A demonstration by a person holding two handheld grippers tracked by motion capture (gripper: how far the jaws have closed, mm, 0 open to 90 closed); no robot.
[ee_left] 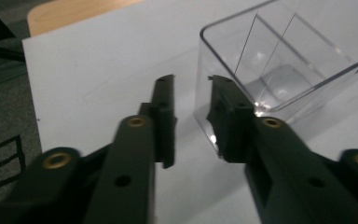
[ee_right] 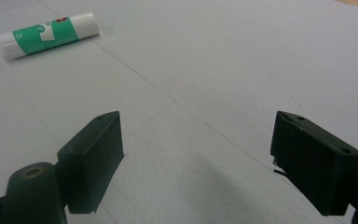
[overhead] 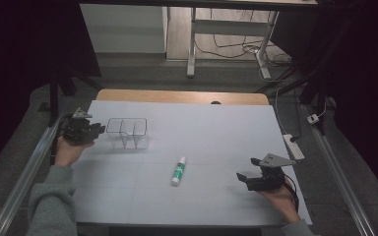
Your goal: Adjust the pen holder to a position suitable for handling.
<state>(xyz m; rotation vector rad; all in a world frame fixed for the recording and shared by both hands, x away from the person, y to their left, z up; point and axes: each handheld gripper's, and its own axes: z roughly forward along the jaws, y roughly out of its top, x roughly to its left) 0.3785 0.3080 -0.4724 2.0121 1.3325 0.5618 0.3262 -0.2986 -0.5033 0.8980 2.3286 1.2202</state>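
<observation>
In the high view, the left gripper (overhead: 97, 131) sits at nine o'clock on the white table sheet (overhead: 211, 128), just beside the left wall of the clear divided box (overhead: 128, 133). The glue stick (overhead: 178, 170) lies at six o'clock of centre, well apart from both grippers. The right gripper (overhead: 243, 176) rests at four o'clock, near the sheet's right edge, with bare sheet between it and the stick.

The left gripper view adds detail: the jaws stand narrowly apart, nothing between them, the right-hand jaw overlapping the box's (ee_left: 279, 60) near corner; whether it touches I cannot tell. The sheet's edge runs at ten o'clock.

In the right gripper view, the jaws gape wide and empty over bare sheet; the stick (ee_right: 46, 33) lies at eleven o'clock.
</observation>
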